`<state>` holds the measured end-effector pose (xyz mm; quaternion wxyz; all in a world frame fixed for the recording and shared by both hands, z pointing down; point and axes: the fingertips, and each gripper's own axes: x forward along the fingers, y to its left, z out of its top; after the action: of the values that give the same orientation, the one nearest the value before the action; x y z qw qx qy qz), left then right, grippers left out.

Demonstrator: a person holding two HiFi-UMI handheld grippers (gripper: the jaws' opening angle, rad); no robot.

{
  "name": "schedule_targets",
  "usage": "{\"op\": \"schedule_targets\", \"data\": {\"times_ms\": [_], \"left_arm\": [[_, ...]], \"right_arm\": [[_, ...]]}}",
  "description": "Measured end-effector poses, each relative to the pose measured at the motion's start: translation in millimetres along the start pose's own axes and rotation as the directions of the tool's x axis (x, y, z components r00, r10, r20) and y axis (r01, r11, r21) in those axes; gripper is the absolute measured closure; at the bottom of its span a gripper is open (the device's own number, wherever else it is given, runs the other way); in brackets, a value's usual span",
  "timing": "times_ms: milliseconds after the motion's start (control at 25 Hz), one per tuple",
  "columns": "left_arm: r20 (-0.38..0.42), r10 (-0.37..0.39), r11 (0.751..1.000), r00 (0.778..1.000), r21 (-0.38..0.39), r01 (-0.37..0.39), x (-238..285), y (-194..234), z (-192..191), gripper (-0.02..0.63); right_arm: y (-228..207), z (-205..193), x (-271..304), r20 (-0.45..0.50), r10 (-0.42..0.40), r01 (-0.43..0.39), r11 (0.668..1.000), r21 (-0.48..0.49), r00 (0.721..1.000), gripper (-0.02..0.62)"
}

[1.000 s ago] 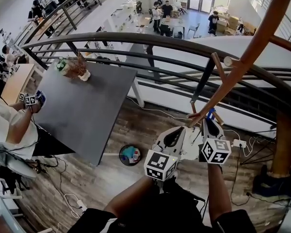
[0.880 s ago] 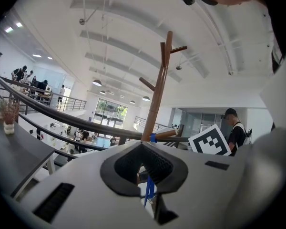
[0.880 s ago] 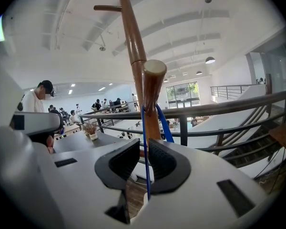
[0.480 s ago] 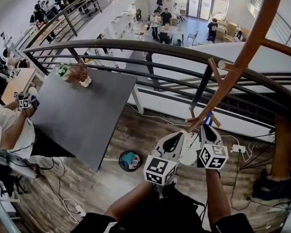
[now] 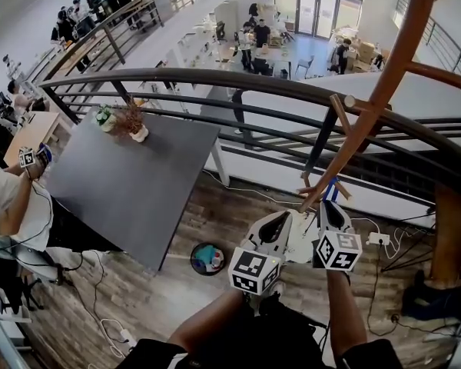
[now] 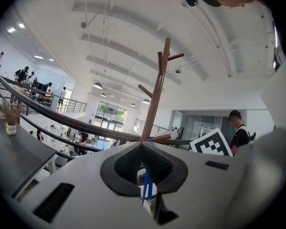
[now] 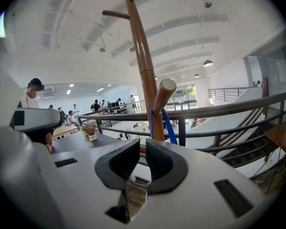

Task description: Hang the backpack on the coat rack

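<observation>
Hanging step, judged near its end.

Left gripper (image 6: 144,151): jaws drawn together on a thin blue strap (image 6: 145,187), pinched low between the pads.

Right gripper (image 7: 140,149): jaws a narrow slit apart, nothing in them, only floorboards visible through the slit.

Coat rack (image 7: 143,56): bare wooden pole rising straight ahead of both grippers, with one angled peg (image 7: 163,92) just beyond the right gripper's tips.

Strap: looped over that peg near its root. Held in the left gripper probably to carry the load pending a firm seat on the peg. Right gripper alongside, likely free to steady or nudge the loop.

Backpack (image 5: 300,244): pale body, mostly hidden, low between the two grippers and below the peg. Impossible to tell whether already hanging by its own weight.

Views:
- Right gripper view: the only plain sight of the loop over the peg.
- Left gripper view: the only sight of the strap inside the jaws.
- Head view: the only one with both grippers side by side close under the pole, a railing (image 5: 215,79) just beyond them, and a dark worktop (image 5: 131,175) well off to the left gripper's outer side.
</observation>
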<state>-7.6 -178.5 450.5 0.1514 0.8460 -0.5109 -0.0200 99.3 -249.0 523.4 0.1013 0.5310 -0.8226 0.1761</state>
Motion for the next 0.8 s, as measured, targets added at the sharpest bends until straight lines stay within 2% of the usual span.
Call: {"op": "schedule_targets", "data": {"times_ms": [800], "left_arm": [[0.031, -0.048, 0.998, 0.998, 0.032, 0.047, -24.7, -9.7, 11.2, 0.598]], "right_arm": [[21.6, 3.4, -36.5, 0.043, -0.031, 0.031, 0.999, 0.011, 0.999, 0.575]]}}
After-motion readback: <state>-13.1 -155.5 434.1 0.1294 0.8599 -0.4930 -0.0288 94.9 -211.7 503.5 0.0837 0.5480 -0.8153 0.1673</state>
